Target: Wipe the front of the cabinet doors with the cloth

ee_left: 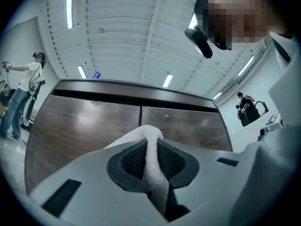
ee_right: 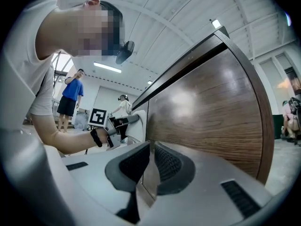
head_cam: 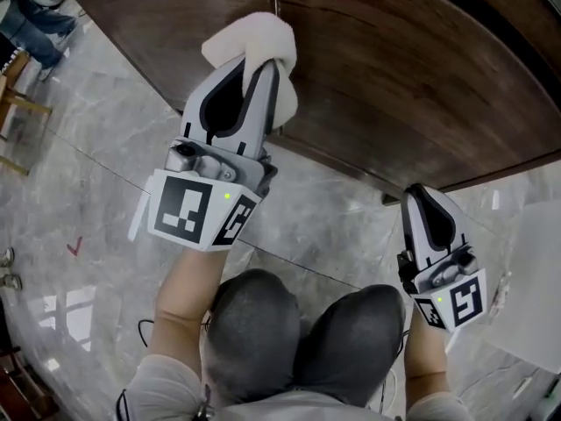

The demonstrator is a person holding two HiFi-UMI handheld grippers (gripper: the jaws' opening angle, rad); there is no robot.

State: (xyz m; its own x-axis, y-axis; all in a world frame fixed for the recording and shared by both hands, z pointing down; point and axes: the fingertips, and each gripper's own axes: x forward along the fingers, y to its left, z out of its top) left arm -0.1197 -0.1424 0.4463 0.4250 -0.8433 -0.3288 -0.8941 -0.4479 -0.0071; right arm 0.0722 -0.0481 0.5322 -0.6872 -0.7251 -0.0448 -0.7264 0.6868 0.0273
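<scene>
Head view: the left hand-held gripper (head_cam: 266, 67) holds a white cloth (head_cam: 250, 35) against the dark wooden cabinet doors (head_cam: 394, 86), and the right hand-held gripper (head_cam: 417, 193) sits near their lower edge.
Left gripper view: the jaws are clamped on the cloth.
Right gripper view: the jaws are together, gripping nothing.

The left gripper (head_cam: 265, 75) is reaching forward, its jaws pinching the cloth (head_cam: 250, 35). The right gripper (head_cam: 419, 200) is hovering nearer the body, jaws together.

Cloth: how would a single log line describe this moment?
left tool: shut on cloth, at cabinet doors | right tool: shut, empty, by doors' lower edge
</scene>
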